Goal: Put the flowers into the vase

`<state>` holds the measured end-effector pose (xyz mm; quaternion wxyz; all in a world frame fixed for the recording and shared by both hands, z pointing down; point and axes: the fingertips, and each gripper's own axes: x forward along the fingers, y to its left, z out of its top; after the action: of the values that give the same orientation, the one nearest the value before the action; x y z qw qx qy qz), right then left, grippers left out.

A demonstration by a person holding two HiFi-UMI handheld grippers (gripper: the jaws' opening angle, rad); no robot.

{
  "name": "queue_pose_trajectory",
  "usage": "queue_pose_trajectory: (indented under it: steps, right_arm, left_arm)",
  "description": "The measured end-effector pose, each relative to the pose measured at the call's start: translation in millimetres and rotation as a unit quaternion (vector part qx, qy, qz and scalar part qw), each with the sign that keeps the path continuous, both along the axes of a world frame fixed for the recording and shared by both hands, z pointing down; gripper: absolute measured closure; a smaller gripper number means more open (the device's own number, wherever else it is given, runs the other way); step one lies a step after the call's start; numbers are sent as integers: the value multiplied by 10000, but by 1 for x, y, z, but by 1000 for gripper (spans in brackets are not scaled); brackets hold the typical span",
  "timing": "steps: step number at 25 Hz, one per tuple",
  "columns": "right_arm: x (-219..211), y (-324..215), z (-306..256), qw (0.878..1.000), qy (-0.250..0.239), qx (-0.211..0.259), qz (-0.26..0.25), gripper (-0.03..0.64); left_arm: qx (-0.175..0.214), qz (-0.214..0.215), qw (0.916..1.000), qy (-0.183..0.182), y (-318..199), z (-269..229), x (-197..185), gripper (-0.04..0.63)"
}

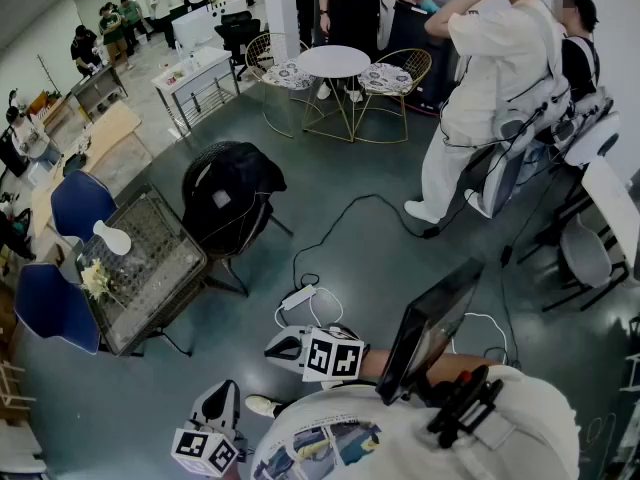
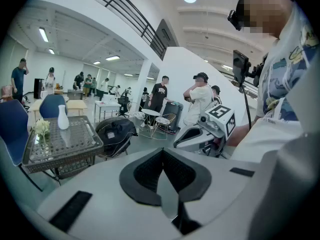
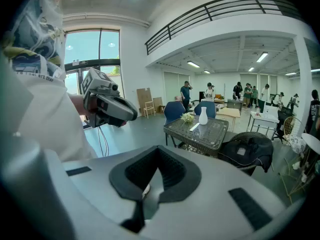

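- White vase (image 1: 112, 236) stands on the wicker surface (image 1: 150, 260), with the flowers (image 1: 97, 280) near it on the same top
- Left tongs (image 2: 163, 156) closed, empty
- Right tongs (image 3: 158, 156) closed, empty, both well away from the surface

One dark wicker desk with a glass top (image 1: 150, 268) carried one white narrow-necked vase (image 1: 112, 237) and one bunch of pale flowers (image 1: 97, 280). Two blue chairs (image 1: 80, 203) (image 1: 45, 308) stood at its left edge and one black jacket-draped chair (image 1: 230, 193) at its right. One round white table (image 1: 334, 62) had two gold wire chairs (image 1: 285, 68) (image 1: 392, 73). There were two grey grippers, the left gripper (image 1: 222, 390) and the right gripper (image 1: 272, 346).
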<state>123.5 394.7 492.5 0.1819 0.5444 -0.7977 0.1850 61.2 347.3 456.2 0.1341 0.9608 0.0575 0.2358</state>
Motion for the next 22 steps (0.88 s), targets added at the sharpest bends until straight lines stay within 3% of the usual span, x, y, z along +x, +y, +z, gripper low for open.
queue_pose_trajectory:
  steps: [9,16,22]
  right_arm:
    - [-3,4,1,10000,7,-15,-99,606]
    - [-20,-29,2,9997,81,-126,-189,604]
    - [-49,-84,-5,9994,195,-120,-270,603]
  left_arm:
    - [-26,-188,9998,-26,6,-2,-11,586]
    - [-136,-353,9993,23,-21,-1,-36,586]
    - [-157,-472,9986,181,-75,-5,-64,586]
